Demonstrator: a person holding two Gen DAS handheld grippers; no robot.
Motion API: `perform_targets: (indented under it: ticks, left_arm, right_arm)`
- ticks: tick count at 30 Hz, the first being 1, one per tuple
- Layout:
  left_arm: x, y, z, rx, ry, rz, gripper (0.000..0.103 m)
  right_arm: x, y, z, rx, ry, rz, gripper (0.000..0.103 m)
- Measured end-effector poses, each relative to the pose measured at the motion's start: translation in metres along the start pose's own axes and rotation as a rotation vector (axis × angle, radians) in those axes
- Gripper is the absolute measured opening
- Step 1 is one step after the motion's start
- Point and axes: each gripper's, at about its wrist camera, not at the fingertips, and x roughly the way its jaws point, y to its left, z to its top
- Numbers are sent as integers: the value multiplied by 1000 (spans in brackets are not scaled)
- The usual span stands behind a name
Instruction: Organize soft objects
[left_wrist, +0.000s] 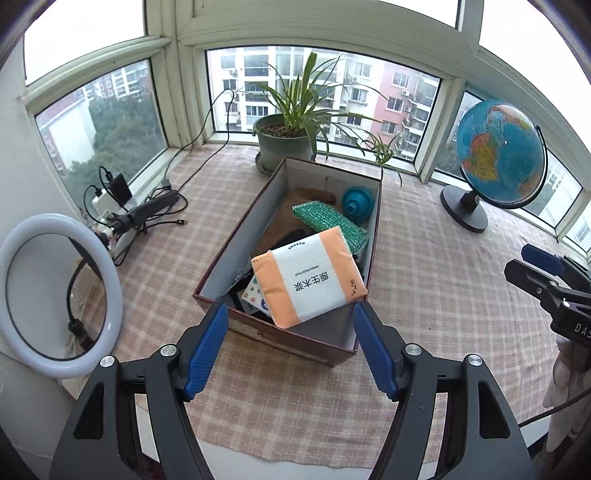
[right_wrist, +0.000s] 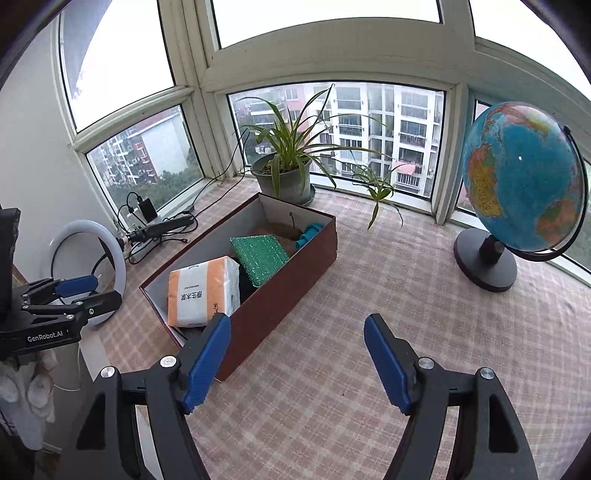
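A dark red cardboard box (left_wrist: 295, 343) (right_wrist: 295, 280) stands open on the checked cloth. In it lie an orange and white tissue pack (left_wrist: 308, 275) (right_wrist: 201, 291) at the near end, a green sponge cloth (left_wrist: 330, 221) (right_wrist: 258, 253), a teal rubber item (left_wrist: 356, 203) (right_wrist: 308, 234), something brown and some dark items. My left gripper (left_wrist: 290, 349) is open and empty just in front of the box's near end. My right gripper (right_wrist: 295, 354) is open and empty, over the cloth to the right of the box. Each gripper shows at the edge of the other view.
A potted plant (left_wrist: 286, 142) (right_wrist: 286, 177) stands behind the box by the window. A globe (left_wrist: 498, 155) (right_wrist: 521, 184) stands at the right. A ring light (left_wrist: 55, 295) (right_wrist: 86, 266), chargers and cables (left_wrist: 140, 210) lie at the left.
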Motion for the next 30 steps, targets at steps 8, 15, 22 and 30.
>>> perform_targets:
  ticks: [8, 15, 22, 30]
  left_arm:
    - [-22, -30, -11, 21, -67, 3, 80]
    - [-31, -42, -18, 6, -74, -16, 80]
    - [-36, -46, -26, 29, -82, 32, 85]
    - [-37, -41, -27, 7, -75, 31, 85]
  right_arm:
    - [-33, 5, -17, -4, -55, -35, 79]
    - [-51, 3, -30, 28, -83, -71, 80]
    - [-62, 1, -43, 50, -116, -135, 90]
    - [-61, -3, -49, 69, -106, -150, 91]
